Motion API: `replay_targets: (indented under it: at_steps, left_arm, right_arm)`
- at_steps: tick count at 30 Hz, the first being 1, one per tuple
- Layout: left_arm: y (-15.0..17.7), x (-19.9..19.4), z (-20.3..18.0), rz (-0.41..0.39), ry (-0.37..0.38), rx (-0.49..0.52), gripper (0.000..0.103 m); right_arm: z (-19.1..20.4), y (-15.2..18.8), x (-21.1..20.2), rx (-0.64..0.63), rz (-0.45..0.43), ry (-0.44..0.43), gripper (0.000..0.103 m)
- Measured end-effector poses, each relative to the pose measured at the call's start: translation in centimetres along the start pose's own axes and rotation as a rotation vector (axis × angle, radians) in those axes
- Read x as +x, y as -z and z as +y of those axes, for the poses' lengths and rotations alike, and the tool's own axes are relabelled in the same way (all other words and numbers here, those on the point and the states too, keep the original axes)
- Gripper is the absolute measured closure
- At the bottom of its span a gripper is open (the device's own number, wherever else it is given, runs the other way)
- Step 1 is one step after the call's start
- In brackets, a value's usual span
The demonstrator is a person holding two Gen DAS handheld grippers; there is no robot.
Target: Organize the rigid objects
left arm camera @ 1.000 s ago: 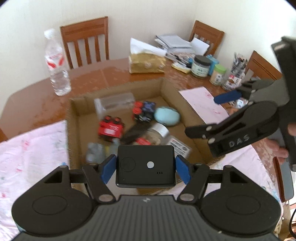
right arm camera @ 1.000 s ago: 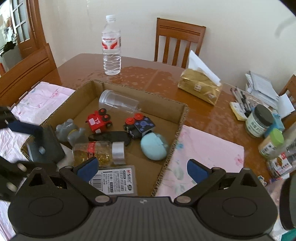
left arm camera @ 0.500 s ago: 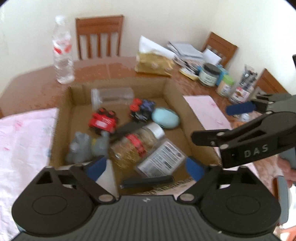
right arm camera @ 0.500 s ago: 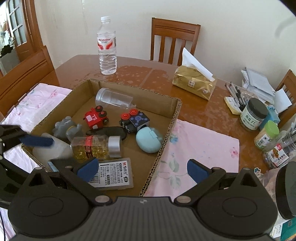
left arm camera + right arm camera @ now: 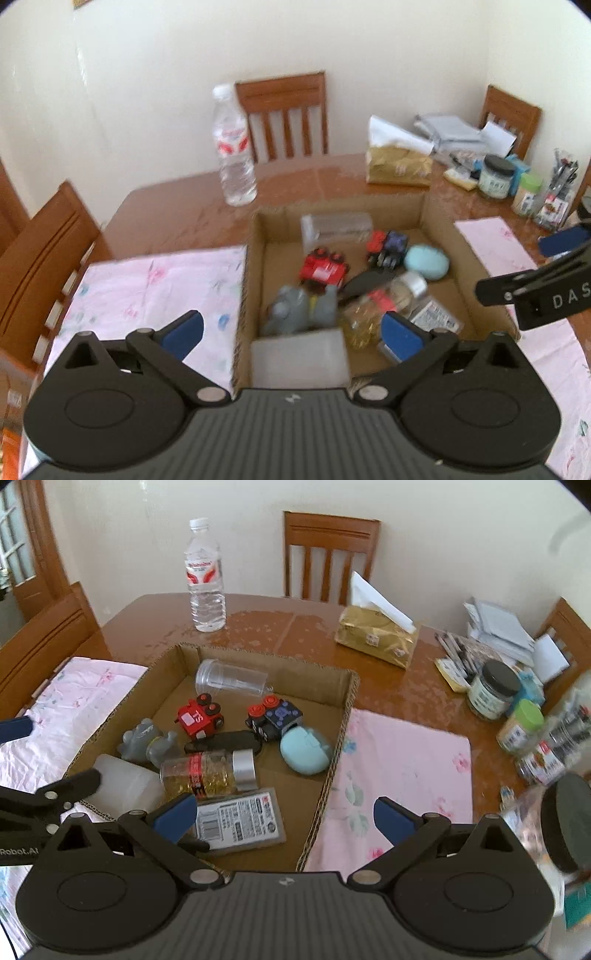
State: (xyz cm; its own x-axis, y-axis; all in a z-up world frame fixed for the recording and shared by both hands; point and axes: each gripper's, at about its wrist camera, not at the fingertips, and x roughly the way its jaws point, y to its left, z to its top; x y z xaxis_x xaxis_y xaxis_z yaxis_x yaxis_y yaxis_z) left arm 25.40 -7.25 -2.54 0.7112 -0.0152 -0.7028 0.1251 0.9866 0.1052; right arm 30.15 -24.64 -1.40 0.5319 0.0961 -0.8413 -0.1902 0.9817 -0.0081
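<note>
The left claw (image 5: 291,334) has just been opening and stands wide, nothing between its pads. The right claw (image 5: 284,819) is wide too (empty). Beyond them on the counter (image 5: 155,620), the cardboard box (image 5: 303,675) holds a white container (image 5: 122,782), toy cars and a jar.

Water bottle (image 5: 205,576) stands upright on the wooden table (image 5: 295,627), far side. Gold tissue pack (image 5: 376,638) to its right, one tissue sticking up. Dark-lidded jar (image 5: 493,690) and green-lidded jar (image 5: 521,725) at right edge. Pink floral cloth (image 5: 399,771) lies flat. Wooden chair (image 5: 330,555) behind table.
</note>
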Motion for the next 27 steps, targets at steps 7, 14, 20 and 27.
replay_targets:
  at_steps: [7,14,20,27]
  left_arm:
    - [0.4,-1.8,1.5,0.092,0.018,-0.069,0.001]
    - [0.4,-3.2,2.7,0.118,0.033,-0.077,0.001]
    - [0.4,-4.0,3.3,0.115,0.040,-0.071,0.001]
    - [0.3,-4.3,3.7,0.110,0.046,-0.066,0.001]
  right_arm:
    - [2.9,1.6,-2.3,0.060,0.025,0.086,0.000]
    - [4.3,2.7,-4.5,0.163,0.027,0.078,0.000]
    - [5.5,2.7,-5.4,0.165,0.007,0.107,0.000]
    - [6.1,2.8,-5.8,0.179,-0.001,0.119,0.000]
